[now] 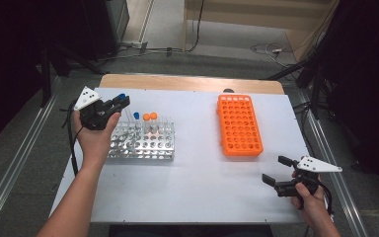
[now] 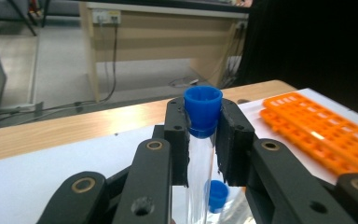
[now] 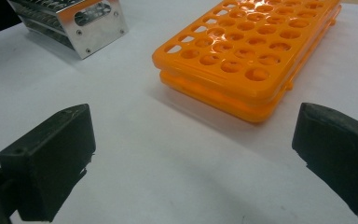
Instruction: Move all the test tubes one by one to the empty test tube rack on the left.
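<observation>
Left gripper (image 2: 201,140) clamped on 1 blue-capped tube (image 2: 202,109); right gripper (image 3: 191,158) spread wide with nothing between its jaws.

In the high view the left gripper (image 1: 112,106) is held above the far-left corner of the metal rack (image 1: 143,143), the tube raised clear of it; left gripper view shows both pads pressing the tube just under its cap, tube upright, a 2nd blue cap (image 2: 216,195) below it; the rack holds 1 more blue-capped tube (image 1: 136,116) and 2 orange-capped tubes (image 1: 150,117); the orange rack (image 1: 239,125) lies well apart to the right, its holes unfilled; the right gripper (image 1: 275,170) rests low over the white table (image 1: 197,182), near the right front edge, aimed toward the orange rack (image 3: 247,56).
</observation>
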Action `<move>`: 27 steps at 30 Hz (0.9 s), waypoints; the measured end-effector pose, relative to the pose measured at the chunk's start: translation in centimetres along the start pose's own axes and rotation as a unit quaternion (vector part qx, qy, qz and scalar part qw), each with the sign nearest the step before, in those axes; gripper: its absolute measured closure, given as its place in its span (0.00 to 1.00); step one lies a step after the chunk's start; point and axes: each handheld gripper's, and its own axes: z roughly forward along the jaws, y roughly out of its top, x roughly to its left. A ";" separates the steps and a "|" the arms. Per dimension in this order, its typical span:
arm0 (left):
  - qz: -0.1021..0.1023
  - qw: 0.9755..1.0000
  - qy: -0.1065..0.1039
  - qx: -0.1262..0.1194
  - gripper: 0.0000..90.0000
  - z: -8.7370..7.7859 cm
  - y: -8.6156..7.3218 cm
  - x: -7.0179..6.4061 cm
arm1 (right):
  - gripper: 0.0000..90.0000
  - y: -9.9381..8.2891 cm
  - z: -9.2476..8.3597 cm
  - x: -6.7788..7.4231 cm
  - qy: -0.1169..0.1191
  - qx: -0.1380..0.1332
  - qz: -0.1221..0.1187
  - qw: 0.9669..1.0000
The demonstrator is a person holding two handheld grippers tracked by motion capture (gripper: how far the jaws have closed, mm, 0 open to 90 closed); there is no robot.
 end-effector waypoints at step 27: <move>-0.007 1.000 0.005 0.026 0.85 0.8 -2.2 -0.1 | 0.00 0.0 -0.2 -0.3 0.002 -0.006 0.013 1.000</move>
